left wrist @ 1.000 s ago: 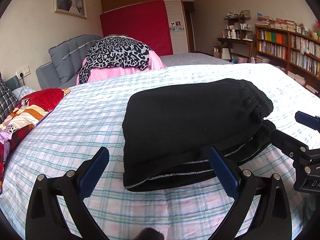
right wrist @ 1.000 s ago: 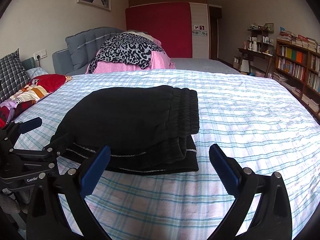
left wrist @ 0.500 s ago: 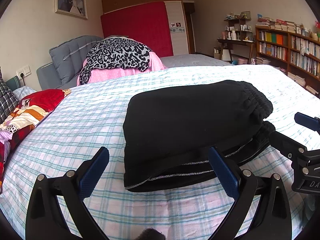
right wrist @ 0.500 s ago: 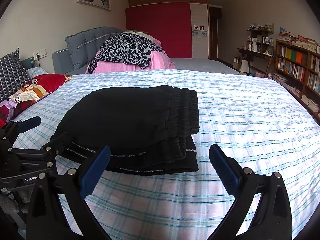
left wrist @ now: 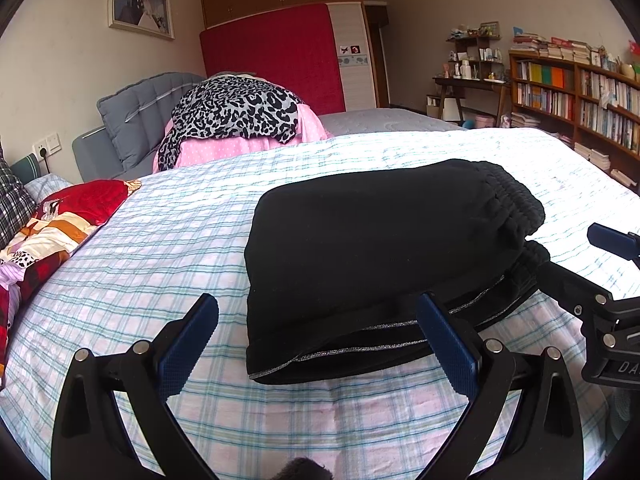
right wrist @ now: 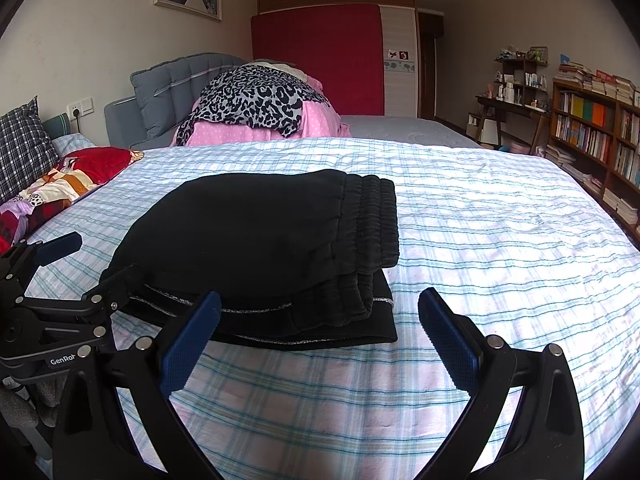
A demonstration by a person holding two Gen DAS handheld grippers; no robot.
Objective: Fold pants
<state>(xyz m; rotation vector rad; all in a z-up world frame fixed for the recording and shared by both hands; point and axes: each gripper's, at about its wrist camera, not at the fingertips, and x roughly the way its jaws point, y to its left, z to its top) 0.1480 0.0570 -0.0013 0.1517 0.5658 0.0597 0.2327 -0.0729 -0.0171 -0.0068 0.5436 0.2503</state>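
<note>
Black pants (left wrist: pixel 372 244) lie folded in a thick stack on the checked bed sheet (left wrist: pixel 160 248), elastic waistband on the right side, silver trim along the near edges. They also show in the right wrist view (right wrist: pixel 260 248). My left gripper (left wrist: pixel 318 332) is open and empty, just short of the stack's near left corner. My right gripper (right wrist: pixel 320 328) is open and empty, just short of the stack's near right corner. Each gripper shows in the other's view: the right gripper (left wrist: pixel 600 280) and the left gripper (right wrist: pixel 60 280), both beside the pants.
A pink bundle with a leopard-print cloth (left wrist: pixel 236 116) sits at the far side of the bed. Red patterned bedding (left wrist: pixel 60 224) and a plaid pillow (right wrist: pixel 24 148) lie at the left. Bookshelves (left wrist: pixel 580 96) and a desk (right wrist: pixel 512 108) stand at the right wall.
Almost nothing differs; both grippers stay open and drift back very slightly from the folded pants, which lie still.
</note>
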